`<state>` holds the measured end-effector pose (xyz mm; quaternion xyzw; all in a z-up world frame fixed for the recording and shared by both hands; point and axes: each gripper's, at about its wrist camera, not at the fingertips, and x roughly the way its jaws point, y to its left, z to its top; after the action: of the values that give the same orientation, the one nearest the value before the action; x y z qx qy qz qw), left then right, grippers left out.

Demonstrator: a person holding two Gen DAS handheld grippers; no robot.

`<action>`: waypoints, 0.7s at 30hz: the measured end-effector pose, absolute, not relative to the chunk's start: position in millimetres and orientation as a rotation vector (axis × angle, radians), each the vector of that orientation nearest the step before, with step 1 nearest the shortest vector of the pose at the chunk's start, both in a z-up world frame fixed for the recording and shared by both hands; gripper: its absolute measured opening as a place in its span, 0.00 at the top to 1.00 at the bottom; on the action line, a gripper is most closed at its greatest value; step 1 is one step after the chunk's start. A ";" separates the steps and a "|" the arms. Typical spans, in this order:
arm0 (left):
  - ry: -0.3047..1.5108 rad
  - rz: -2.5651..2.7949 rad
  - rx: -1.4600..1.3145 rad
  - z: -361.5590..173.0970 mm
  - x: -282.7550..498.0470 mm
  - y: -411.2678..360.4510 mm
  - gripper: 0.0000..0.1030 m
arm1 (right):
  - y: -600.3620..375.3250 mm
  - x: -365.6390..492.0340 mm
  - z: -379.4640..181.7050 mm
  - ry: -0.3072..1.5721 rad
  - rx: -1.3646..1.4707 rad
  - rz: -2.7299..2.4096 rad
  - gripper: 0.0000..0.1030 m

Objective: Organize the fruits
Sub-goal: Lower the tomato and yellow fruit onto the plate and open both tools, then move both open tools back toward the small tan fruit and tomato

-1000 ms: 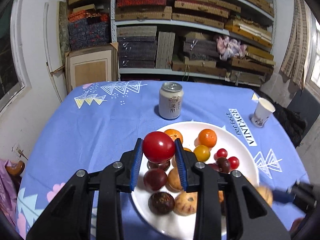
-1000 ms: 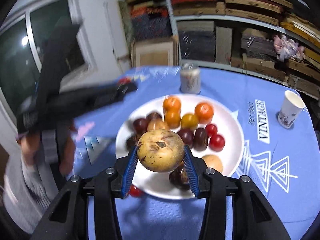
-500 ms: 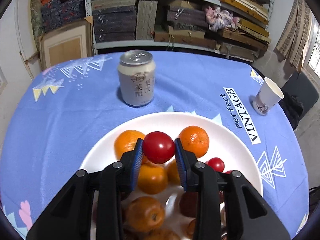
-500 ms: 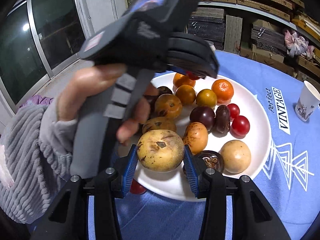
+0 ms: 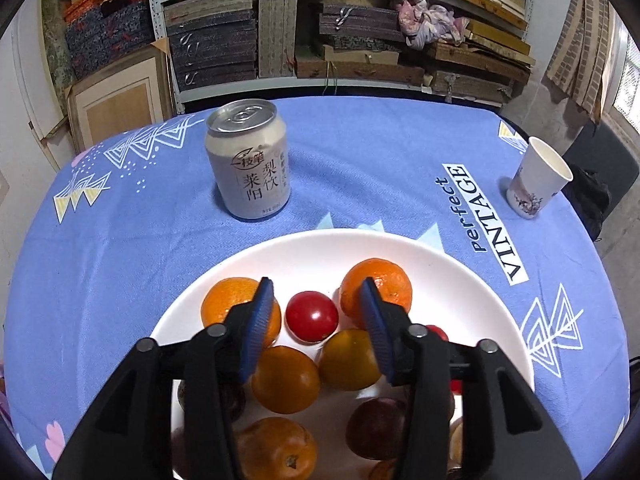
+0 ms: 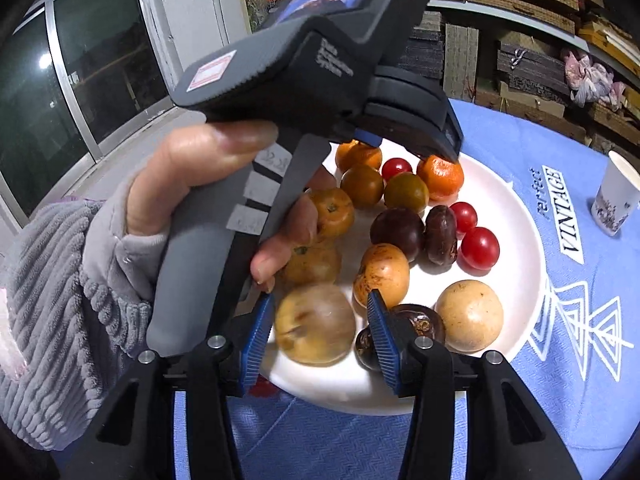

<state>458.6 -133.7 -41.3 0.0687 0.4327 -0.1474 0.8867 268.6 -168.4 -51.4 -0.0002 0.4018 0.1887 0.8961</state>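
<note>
1. Fruits (image 5: 286, 378) lying sorted by kind on white plate (image 5: 312, 248), upon cloth-covered surface (image 5: 360, 184).
2. Releasing glossy red tomato (image 5: 312, 316) between oranges; left hand-held gripper (image 5: 316, 300) just opening, spread clear.
3. Letting go of mottled round yellow fruit (image 6: 316, 330); right hand-held gripper (image 6: 320, 320) spread, pads apparently clear.
4. Probably needing withdrawal upward next.

left wrist: close, tilted down over plate (image 5: 472, 280) | right wrist: close, from near rim; shared: plate, cup (image 5: 536, 184)
</note>
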 end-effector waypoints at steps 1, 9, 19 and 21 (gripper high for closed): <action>0.895 -0.304 0.146 -40.3 458.1 -133.6 0.54 | -168.4 268.2 -50.9 0.830 -0.002 0.393 0.52; 0.837 -0.293 0.093 -10.2 445.6 -113.6 0.54 | -172.6 252.4 -26.8 0.769 0.011 0.420 0.52; 0.646 -0.245 0.051 82.7 347.5 -49.5 0.51 | -197.6 190.0 57.0 0.526 0.064 0.422 0.48; 0.621 -0.238 0.048 92.5 323.2 -38.3 0.42 | -203.3 171.7 68.5 0.487 0.086 0.431 0.45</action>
<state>323.2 -38.3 92.5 0.0236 0.3047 -0.1167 0.9450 171.7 -203.3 68.5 0.0422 0.2390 0.2118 0.9467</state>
